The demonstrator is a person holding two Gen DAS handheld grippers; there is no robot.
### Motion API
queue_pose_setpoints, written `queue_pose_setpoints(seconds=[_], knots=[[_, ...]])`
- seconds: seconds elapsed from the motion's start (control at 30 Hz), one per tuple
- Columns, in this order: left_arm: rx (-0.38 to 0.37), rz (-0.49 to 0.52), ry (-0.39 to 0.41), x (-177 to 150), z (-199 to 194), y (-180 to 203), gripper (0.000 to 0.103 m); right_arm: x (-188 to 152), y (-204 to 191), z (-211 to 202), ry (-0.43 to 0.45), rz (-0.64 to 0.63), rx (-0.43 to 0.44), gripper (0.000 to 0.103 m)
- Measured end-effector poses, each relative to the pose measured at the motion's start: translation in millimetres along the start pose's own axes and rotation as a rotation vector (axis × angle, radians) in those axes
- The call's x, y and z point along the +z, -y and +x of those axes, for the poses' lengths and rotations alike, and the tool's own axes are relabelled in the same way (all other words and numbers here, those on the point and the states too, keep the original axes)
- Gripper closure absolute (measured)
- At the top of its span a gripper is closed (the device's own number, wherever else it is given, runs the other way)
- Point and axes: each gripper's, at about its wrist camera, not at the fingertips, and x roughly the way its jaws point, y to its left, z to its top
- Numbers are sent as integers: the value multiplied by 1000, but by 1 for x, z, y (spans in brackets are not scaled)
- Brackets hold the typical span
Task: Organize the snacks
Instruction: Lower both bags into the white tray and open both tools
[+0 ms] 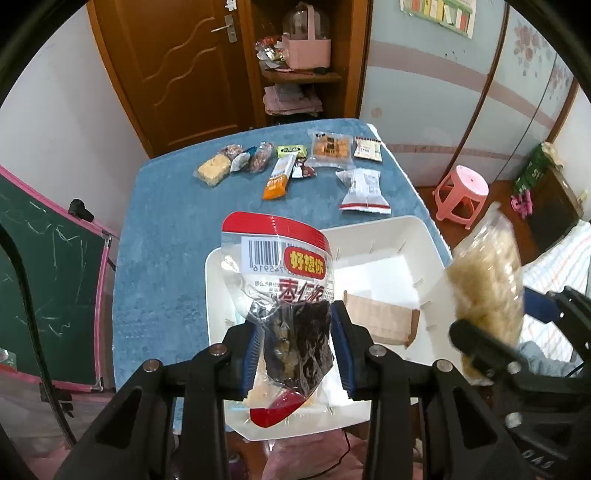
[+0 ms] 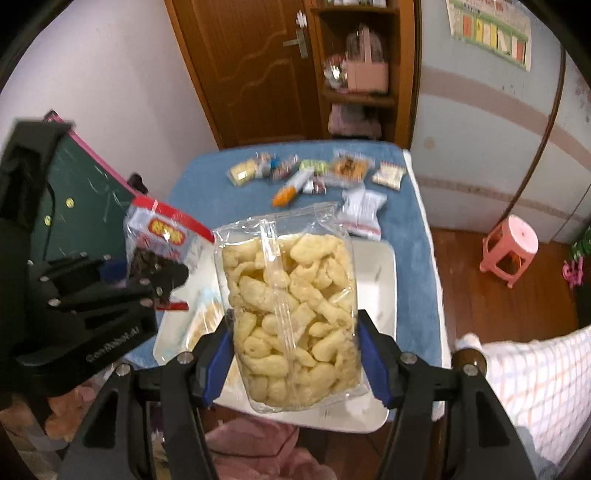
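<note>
Blue-covered table (image 1: 159, 229) bears white tray (image 1: 424, 236) and scattered snack packets (image 1: 280, 173).

So my room, basically: brown wooden door (image 1: 177, 74) with a metal handle sits upper left of the frame, plain pale wall (image 1: 62, 122) next to it. Right beside the door there's an open wooden shelf (image 1: 299, 77) with a pink basket (image 1: 306, 51) on it. Upper right is a pale blue wardrobe (image 1: 443, 96) with mauve stripes and a poster (image 1: 439, 14). Pink plastic stool (image 1: 461, 192) on the reddish wood floor (image 2: 491, 306) at right. Green chalkboard (image 1: 48, 273) with a pink frame at far left. My worktop (image 1: 166, 221) has a blue cover.
</note>
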Motion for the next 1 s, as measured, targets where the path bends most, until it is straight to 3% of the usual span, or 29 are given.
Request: queue_pose_setpoints(seconds=[0.27,0.33,0.43,0.5,0.83,1.0], knots=[[7,1,-28,-10,10,4,67,-13,2,18,-97,20,-27,40],[23,-3,-35,-12,11,4,58,-18,1,25,-136,19,-42,40],[32,1,-17,-14,9,5,24,-23,2,32,-175,35,-25,40],[36,2,5,-16,5,6,14,-24,2,33,-181,41,-19,40],[45,-9,-3,-18,7,3,13,-24,-1,29,-156,32,22,38],[40,-33,12,-17,4,-2,13,-20,-3,24,-118,23,15,33]])
